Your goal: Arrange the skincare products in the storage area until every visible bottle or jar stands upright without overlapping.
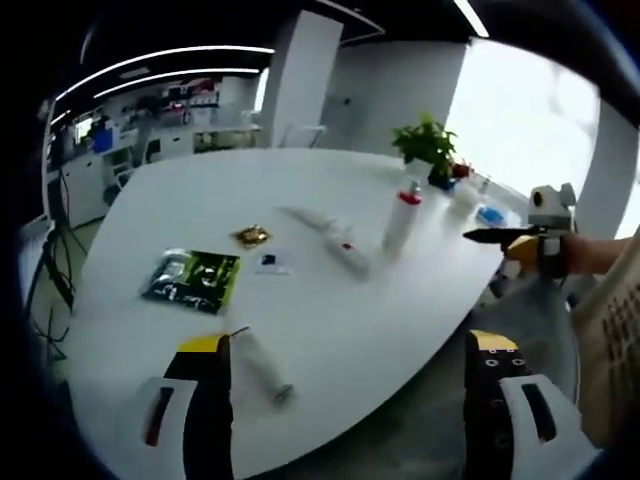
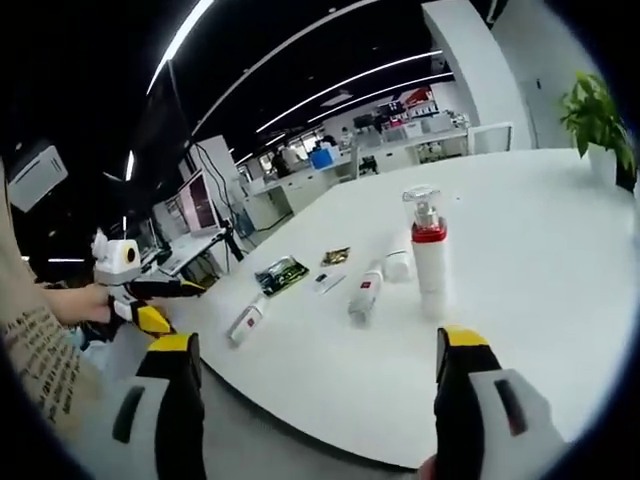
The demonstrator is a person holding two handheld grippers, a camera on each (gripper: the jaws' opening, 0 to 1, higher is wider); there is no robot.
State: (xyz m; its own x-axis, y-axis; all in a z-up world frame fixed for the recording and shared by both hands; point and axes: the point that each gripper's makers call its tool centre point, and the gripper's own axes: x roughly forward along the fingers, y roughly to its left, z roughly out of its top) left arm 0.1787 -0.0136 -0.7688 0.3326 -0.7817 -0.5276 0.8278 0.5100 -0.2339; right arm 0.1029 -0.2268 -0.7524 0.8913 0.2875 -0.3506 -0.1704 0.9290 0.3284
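left gripper [image 1: 350, 365]: jaws wide apart, nothing between them, hanging over the near edge of the white table [image 1: 330, 330]. in the right gripper view the same tool [image 2: 165, 290] comes in from the left, held off the table edge beside a patterned sleeve [image 2: 40, 365].

right gripper [image 2: 315, 365]: jaws spread, nothing held, over the table's near edge. in the left gripper view it [image 1: 500, 236] shows at far right, its dark jaws pointing toward the table; from there i cannot tell how they stand.

task items, left gripper view: one pump bottle [image 1: 402, 218] with a red collar stands upright toward the far right of the table. a white tube [image 1: 350, 255] with a red mark lies on its side just left of it. another long white tube [image 1: 308, 216] lies flat behind that. a small tube [image 1: 266, 366] lies flat near the left jaw.

right gripper view: the pump bottle [image 2: 430, 250] is upright, a small white jar [image 2: 398, 265] just beside it, the marked tube [image 2: 366, 292] flat next to the jar, the small tube [image 2: 246, 322] flat near the table edge.

other: a green-black packet [image 1: 192, 278], a gold sachet [image 1: 251, 236], a small dark sachet [image 1: 270, 262], all flat and apart. a potted plant [image 1: 432, 148] is at the far end.
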